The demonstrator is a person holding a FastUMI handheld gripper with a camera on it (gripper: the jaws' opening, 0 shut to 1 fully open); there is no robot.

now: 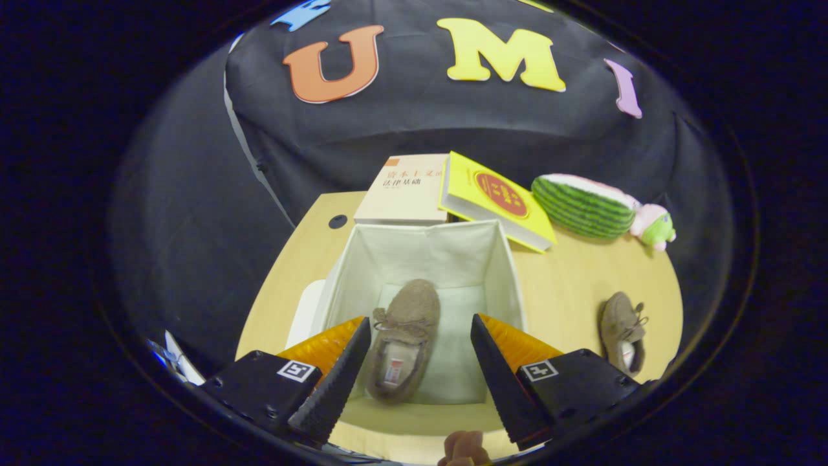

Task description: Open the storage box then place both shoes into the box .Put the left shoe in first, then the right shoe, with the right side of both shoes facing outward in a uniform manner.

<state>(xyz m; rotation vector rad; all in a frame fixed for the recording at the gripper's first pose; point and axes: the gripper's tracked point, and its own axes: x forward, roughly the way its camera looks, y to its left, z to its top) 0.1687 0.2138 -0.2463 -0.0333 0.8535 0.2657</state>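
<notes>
Storage box (511, 278) open at my 12, one shoe (404, 336) lying inside left of centre, room beside it; gripper (420, 369) spread, empty; second shoe (622, 331) on table (569, 285), 2 o'clock.

Recording booth: black cloth wall (194, 213) behind wooden table (582, 285) (staged props)

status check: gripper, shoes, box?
Gripper open, empty, above open box. One shoe inside box. Second shoe on table, right of box. Nothing blocking.
</notes>
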